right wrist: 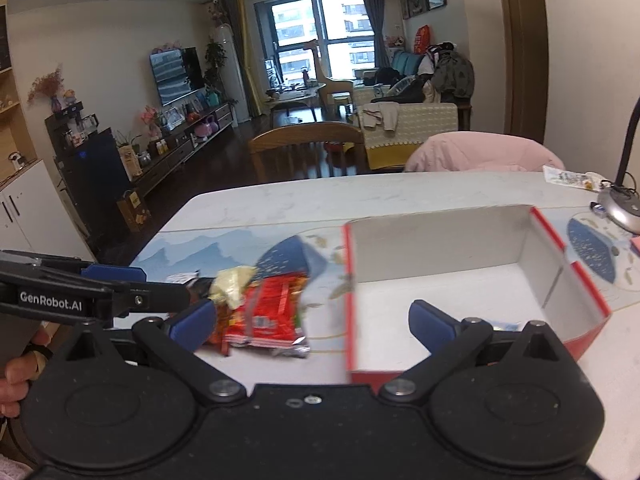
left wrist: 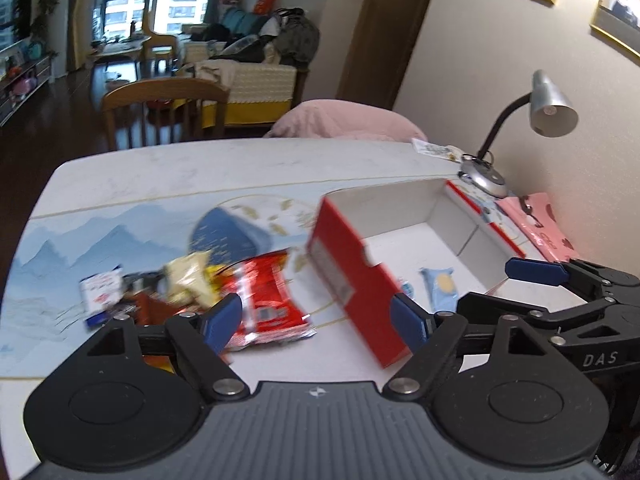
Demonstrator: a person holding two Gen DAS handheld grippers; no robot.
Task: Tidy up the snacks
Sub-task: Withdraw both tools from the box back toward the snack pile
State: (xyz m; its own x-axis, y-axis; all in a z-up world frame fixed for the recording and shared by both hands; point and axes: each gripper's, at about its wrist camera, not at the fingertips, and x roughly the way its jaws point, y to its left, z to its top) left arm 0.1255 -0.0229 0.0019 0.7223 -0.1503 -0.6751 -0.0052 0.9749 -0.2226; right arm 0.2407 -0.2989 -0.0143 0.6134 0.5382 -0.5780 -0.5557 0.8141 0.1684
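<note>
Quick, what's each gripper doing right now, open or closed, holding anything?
Left gripper: open, fingers spread wide, holding nothing, above the red snack packet.
Right gripper: open, holding nothing, near the red box.

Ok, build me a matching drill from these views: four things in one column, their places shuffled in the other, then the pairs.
Things:
1. light blue packet
2. red packet
3. desk lamp
4. pink packet

Places:
A. loose on the table, left of the red box
B. at the table's far right corner
C. inside the red box
D. on the table, right of the red box, by the wall

Pairs: 1-C, 2-A, 3-B, 4-D
</note>
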